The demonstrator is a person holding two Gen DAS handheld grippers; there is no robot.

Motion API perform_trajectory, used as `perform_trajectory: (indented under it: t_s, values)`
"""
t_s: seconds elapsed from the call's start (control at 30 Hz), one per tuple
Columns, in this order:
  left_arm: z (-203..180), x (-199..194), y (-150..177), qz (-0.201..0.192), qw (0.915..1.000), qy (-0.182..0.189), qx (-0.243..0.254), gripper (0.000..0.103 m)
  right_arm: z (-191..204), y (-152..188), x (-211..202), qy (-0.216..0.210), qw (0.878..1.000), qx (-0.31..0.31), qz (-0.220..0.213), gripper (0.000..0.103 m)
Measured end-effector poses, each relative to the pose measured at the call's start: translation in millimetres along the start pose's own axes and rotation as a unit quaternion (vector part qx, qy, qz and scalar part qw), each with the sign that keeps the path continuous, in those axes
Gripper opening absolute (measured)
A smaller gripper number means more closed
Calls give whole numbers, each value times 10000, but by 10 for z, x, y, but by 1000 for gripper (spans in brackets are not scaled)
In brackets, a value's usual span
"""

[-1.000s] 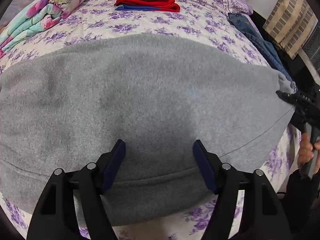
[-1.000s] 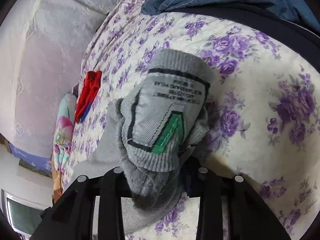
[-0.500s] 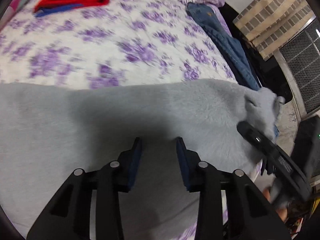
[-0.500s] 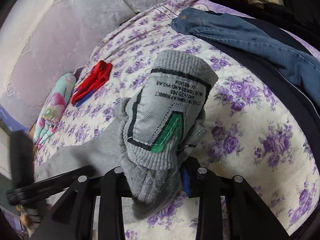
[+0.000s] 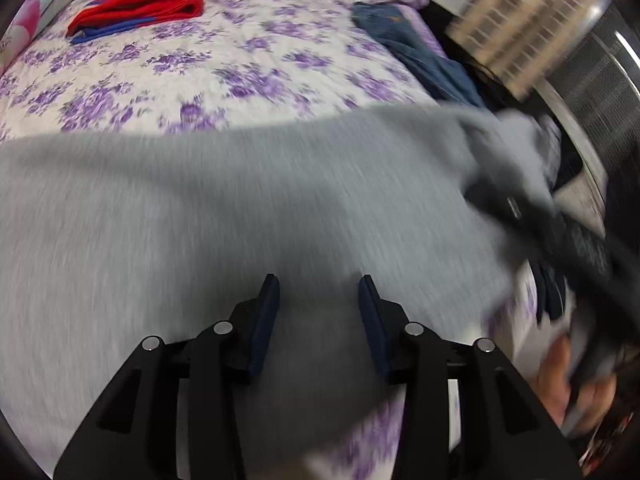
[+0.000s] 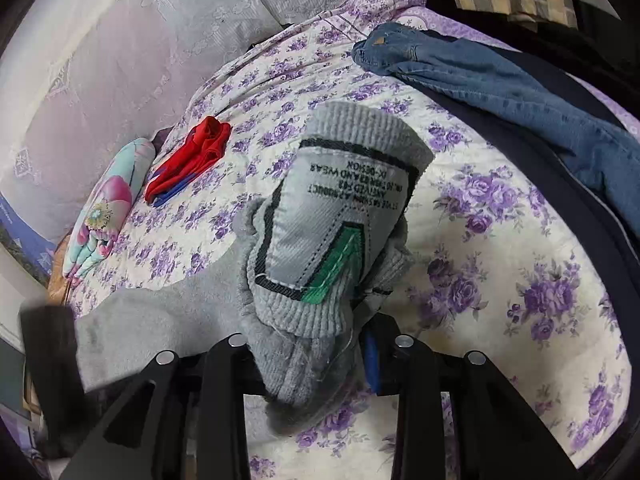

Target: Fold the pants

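Right wrist view: the right gripper (image 6: 308,356) is clamped on the ribbed cuff of the grey pants (image 6: 332,232), its sewn label facing up.

Left wrist view shows the left gripper (image 5: 318,292) hovering low over the pants (image 5: 248,208), jaws moderately apart and holding nothing (the frame is blurred). One pair of grey pants lies across the floral bedspread (image 5: 248,60); farther off sit one red folded garment (image 5: 140,4) and one pair of jeans (image 6: 500,76).
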State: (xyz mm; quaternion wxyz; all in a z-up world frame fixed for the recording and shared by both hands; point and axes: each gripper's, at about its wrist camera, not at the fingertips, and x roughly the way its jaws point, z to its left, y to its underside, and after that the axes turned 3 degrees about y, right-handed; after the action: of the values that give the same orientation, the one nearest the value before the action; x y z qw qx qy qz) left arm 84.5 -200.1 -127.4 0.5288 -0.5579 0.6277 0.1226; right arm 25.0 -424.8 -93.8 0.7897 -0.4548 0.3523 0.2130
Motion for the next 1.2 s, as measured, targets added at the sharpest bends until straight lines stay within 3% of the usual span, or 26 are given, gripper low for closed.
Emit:
perform_trajectory:
  t_s: [0.13,0.2,0.23,0.3,0.33,0.43,0.5,0.57,0.63,0.7,0.83,0.9,1.0,1.13,1.17,1.2]
  values:
    - [220,-337,221,-24,9986,498,-155,40,341,-32,-160,231,9988,-338,-266,33]
    - [523,-750,238,-409,9971,537,-346,43,576,-44,-273,302,9967,-617,-443,33]
    - [714,-994,248,-697,9959,364,-451,48,747,-36,-335,393,9942,-828,-560,33]
    - [1075,-1380,287,-1156,9906,-104,-721,76,1079,0,-383,617,9884,-1182,-733,33]
    - [1364,-1638,334,-1433,9832,-547,-990,77,1209,23,-382,666,9864,-1299,-761,33]
    - [1964,-1982,448,-1607,9674,-1195,-1549,75,1780,136,-306,722,9761,-1923,-716,33]
    - [2371,-2097,554,-1628,9599,-1192,-1946,75,2132,237,-235,742,9669,-2348,-673,32]
    - [2597,-2048,613,-1504,9624,-1025,-2018,73,2531,393,-129,829,9535,-2814,-684,31]
    - [2637,-1978,643,-1540,9636,-1017,-1935,73,2864,577,44,1015,9374,-3270,-641,31]
    - [2558,-1905,620,-1549,9660,-1210,-1677,83,3092,775,270,1237,9218,-3639,-508,30]
    - [2504,-1818,596,-1491,9692,-1316,-1453,93,3287,1084,617,1550,9022,-4016,-267,30]
    - [2507,-1817,594,-1518,9700,-1277,-1406,95,3352,1179,686,1688,8935,-4148,-326,37]
    - [2518,-1814,599,-1558,9704,-1233,-1374,97,3402,1271,687,1772,8831,-4338,-252,45]
    - [2547,-1829,609,-1706,9693,-1092,-1392,98,3386,1289,419,1338,8845,-4468,131,50]
    - [2570,-1845,616,-1763,9687,-996,-1434,98,3384,1291,344,1223,8827,-4532,195,59]
    - [2585,-1854,618,-1799,9683,-937,-1460,98,3385,1297,291,1091,8804,-4606,293,80]
